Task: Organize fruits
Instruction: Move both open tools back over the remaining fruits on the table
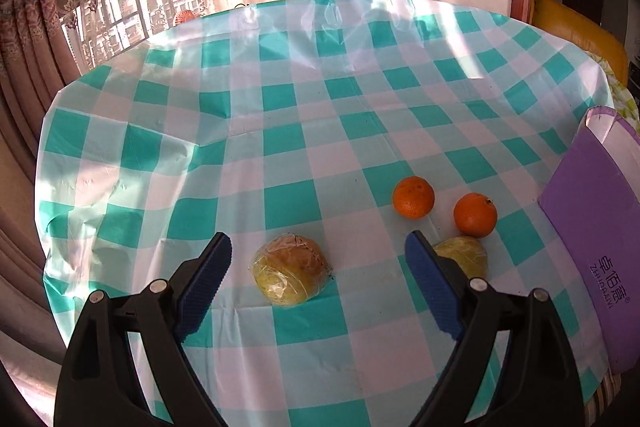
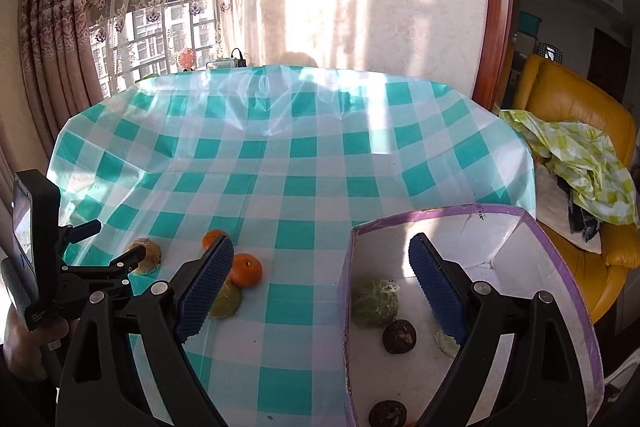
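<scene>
Left tongs [image 1: 318, 247] spread wide, empty, hovering over wrapped yellow fruit [image 1: 291, 269] on checked tabletop [image 1: 280, 107]. Second wrapped fruit [image 1: 468, 255] just behind right finger; two oranges [image 1: 413, 197] [image 1: 475, 215] slightly farther, right. Right tongs [image 2: 322, 251] equally wide, empty, straddling near-left wall of purple-rimmed box [image 2: 568, 267] at right. Inside box: green wrapped fruit [image 2: 376, 301], two dark round fruits [image 2: 399, 336] [image 2: 387, 413].

oranges [image 1: 413, 197] left of box [image 1: 592, 227], on table [image 1: 280, 115]
</scene>
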A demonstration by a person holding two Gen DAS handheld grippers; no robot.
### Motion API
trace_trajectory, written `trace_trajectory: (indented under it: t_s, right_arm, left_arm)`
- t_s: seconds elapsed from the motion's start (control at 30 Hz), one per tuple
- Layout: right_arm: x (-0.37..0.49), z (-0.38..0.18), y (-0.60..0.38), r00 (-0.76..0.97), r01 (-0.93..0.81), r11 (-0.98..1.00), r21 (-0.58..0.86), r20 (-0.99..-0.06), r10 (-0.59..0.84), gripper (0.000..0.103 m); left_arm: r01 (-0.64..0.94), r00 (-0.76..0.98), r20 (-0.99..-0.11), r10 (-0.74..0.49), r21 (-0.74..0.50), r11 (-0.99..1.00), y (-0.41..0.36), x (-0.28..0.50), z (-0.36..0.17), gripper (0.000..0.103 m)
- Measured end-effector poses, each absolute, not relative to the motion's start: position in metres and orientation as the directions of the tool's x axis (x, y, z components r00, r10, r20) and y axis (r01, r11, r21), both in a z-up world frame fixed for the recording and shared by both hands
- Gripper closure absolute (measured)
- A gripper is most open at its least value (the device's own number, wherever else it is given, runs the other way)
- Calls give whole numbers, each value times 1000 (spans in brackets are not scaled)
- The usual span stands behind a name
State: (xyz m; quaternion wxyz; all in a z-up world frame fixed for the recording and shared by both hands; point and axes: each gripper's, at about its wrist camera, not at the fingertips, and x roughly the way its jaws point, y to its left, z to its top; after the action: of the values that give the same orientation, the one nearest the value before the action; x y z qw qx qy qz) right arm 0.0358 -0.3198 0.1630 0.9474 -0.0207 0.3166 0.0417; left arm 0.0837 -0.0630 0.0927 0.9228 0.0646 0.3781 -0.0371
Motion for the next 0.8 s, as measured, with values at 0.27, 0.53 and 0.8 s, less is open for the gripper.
trace_trajectory:
  t_s: [0.27, 0.53, 0.8]
  right_arm:
    - [45, 128, -267, 729, -193, 981, -30, -674, 122, 16]
    - [65, 80, -236, 630, -239, 971, 3, -761, 158, 16]
    - [77, 50, -228, 580, -225, 974, -1, -804, 133, 16]
  left_arm:
    - [90, 662, -748, -33, 36, 995, -22, 92, 65, 15]
    - [102, 626, -777, -63, 1, 995, -19, 104, 46, 15]
    - [114, 607, -792, -64, 7, 993, -23, 108, 36, 15]
